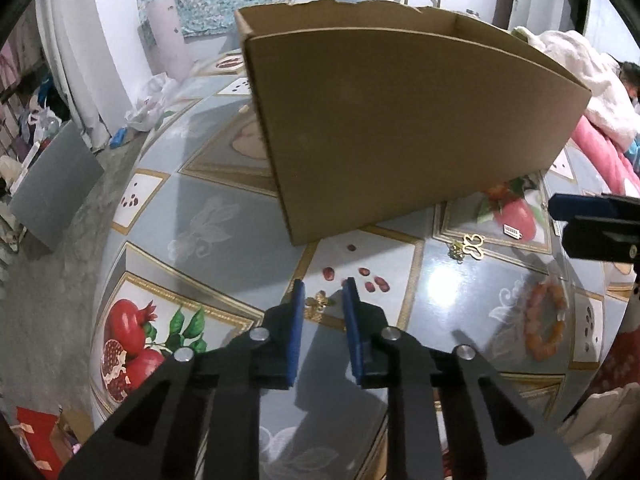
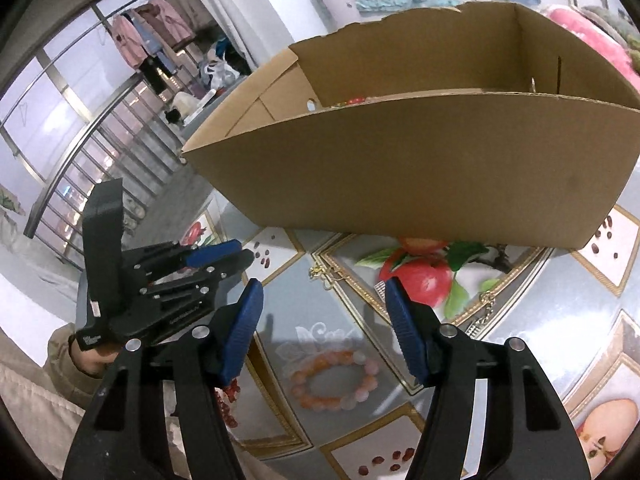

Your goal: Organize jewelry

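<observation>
Beaded bracelet [image 2: 335,380], orange-pink, lies flat on the fruit-print tablecloth [image 2: 520,344], directly ahead of and below the right gripper [image 2: 324,300], roughly centred in the gap between its blue pads; a ring shape, so no long axis to align to, any approach angle works; right gripper stands wide open and holds nothing; in the left wrist view the same bracelet [image 1: 546,322] sits well off to the right, so the right hand is clearly the nearer one for it; left gripper [image 1: 322,292] is partly open, narrow gap, empty, with a small gold trinket [image 1: 318,304] on the cloth just ahead between the pad tips; I cannot tell whether the pads touch it; a gold butterfly-shaped piece [image 1: 472,245] lies further right, near the front wall of the cardboard box [image 1: 400,120]; it may be the gold clasp-like piece [image 2: 320,272] seen in the right view, not certain; another chain-like piece [image 2: 484,312] lies right of the right gripper, too small to identify; box is open-topped, beyond all the jewelry, with something red barely visible inside; my read: next move is right gripper straight down over the bracelet, close on one side of the bead ring, then lift over the box wall; risk is beads rolling or slipping on the glossy cloth.
</observation>
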`<action>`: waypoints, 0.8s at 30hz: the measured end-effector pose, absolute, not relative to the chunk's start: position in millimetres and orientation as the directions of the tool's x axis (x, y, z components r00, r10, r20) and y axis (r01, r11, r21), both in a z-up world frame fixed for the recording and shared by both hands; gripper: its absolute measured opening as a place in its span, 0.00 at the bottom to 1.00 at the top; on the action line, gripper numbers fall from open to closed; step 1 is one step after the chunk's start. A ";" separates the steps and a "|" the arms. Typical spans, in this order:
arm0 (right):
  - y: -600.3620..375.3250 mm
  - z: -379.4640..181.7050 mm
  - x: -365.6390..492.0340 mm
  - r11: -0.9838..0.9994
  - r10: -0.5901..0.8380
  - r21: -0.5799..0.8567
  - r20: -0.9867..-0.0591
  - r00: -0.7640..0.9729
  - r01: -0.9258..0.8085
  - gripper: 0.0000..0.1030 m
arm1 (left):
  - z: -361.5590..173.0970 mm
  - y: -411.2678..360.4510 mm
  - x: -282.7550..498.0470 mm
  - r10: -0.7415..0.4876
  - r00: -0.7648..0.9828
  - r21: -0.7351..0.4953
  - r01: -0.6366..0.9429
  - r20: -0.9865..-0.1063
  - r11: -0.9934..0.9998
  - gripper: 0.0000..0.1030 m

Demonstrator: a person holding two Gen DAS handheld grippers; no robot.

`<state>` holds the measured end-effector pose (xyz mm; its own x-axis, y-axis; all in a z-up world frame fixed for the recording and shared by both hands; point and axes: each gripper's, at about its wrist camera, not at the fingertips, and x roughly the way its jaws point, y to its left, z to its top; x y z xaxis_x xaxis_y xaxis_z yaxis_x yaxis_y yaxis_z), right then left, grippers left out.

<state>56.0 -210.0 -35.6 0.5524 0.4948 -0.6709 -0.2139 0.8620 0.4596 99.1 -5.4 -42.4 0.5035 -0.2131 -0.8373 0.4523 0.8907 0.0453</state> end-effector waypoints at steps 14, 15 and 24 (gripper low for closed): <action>-222.6 -36.1 55.1 0.861 0.485 0.473 -0.656 0.578 -0.186 0.56 | -39.8 -8.3 88.9 -0.229 0.514 0.047 0.470 -0.827 0.882 0.08; -222.4 -35.6 55.2 0.862 0.483 0.472 -0.656 0.580 -0.184 0.56 | -39.6 -8.0 88.0 -0.231 0.515 0.047 0.470 -0.825 0.881 0.08; -223.7 -30.6 54.5 0.869 0.473 0.455 -0.654 0.590 -0.192 0.56 | -29.1 2.5 85.0 -0.271 0.518 0.005 0.469 -0.812 0.883 0.08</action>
